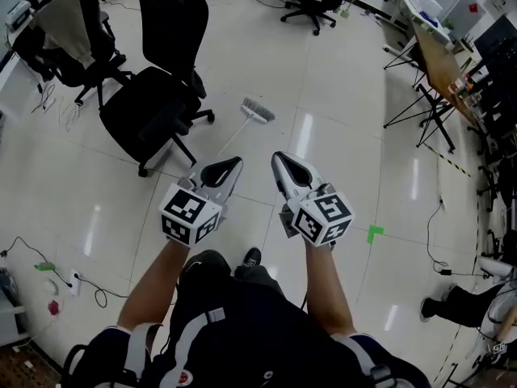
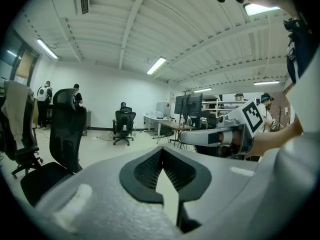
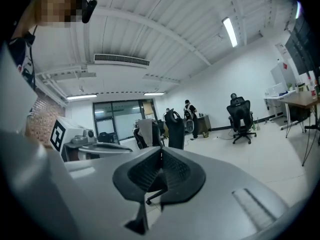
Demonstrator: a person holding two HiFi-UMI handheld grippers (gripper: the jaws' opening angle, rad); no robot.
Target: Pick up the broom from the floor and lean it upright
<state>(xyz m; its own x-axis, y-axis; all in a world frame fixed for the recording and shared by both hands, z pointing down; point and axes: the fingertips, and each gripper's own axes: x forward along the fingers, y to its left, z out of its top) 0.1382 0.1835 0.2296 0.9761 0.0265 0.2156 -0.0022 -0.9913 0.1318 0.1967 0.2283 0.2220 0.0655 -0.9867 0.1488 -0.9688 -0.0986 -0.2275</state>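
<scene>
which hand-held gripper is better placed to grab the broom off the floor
Left, probably. The broom handle runs straight toward the tip of the left hand-held gripper; the right hand-held gripper sits off to its side. Both are shut and empty.

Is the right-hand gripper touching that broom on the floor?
Apart. The head view shows bare floor between the right gripper and the broom; the right gripper view shows its jaws shut on nothing.

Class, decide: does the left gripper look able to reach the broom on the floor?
Probably yes: the broom lies on open floor ahead of the left gripper; its shut jaws must open.
</scene>
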